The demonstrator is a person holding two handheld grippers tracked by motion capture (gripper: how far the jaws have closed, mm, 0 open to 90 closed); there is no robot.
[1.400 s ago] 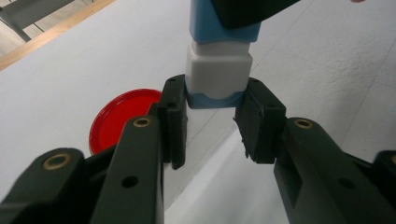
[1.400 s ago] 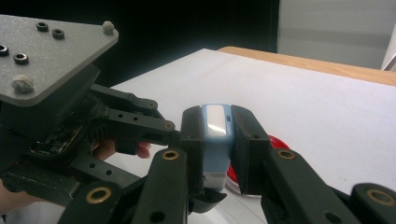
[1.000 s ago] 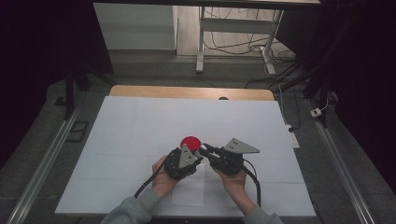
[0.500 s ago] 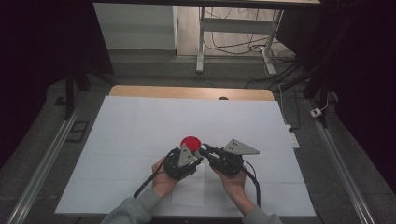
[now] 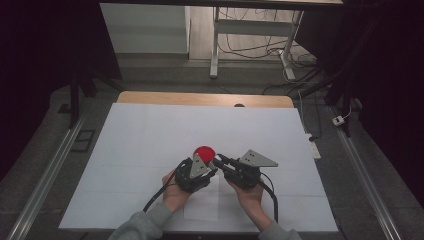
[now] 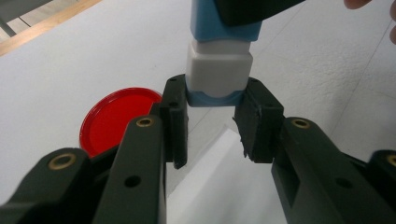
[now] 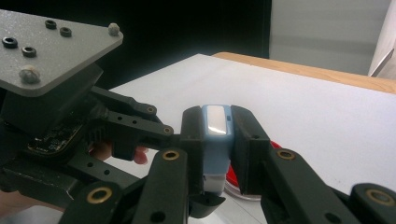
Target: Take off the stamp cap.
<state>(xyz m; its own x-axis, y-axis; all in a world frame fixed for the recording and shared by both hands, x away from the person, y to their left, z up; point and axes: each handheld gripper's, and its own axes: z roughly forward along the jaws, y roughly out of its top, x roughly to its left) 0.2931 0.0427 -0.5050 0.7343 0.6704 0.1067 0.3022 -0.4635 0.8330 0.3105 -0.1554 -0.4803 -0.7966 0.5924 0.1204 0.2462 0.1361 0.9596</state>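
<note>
Both grippers meet over the near middle of the desk (image 5: pixel 150 135), which is covered by a white sheet with a wooden edge at the far side. The object in hand is a small blue and white block (image 6: pixel 219 60), squarish in section, with a pale blue body and a white band or cap near one end. In the left gripper view, the left gripper (image 6: pixel 211 122) pinches the blue end just below the white part, one pad on each side, the block running straight ahead of the jaws. Its other end is covered by the black pads of the right gripper at the top of that view. In the right gripper view, the right gripper (image 7: pixel 218 140) is clamped on the blue and white block (image 7: pixel 216 140), pads pressed flat against its two long sides, a glossy white face turned towards the camera. The left gripper (image 7: pixel 140 135) sits just to the left of those jaws, its grey plate (image 7: pixel 46 46) above. A red round lid (image 6: pixel 116 116) lies flat on the desk, just left of and below the left gripper's jaws, apart from the block. In the high view, the lid (image 5: pixel 204 152) lies just beyond the two grippers, with the left gripper (image 5: pixel 202 167) and right gripper (image 5: pixel 222 164) tip to tip.
</note>
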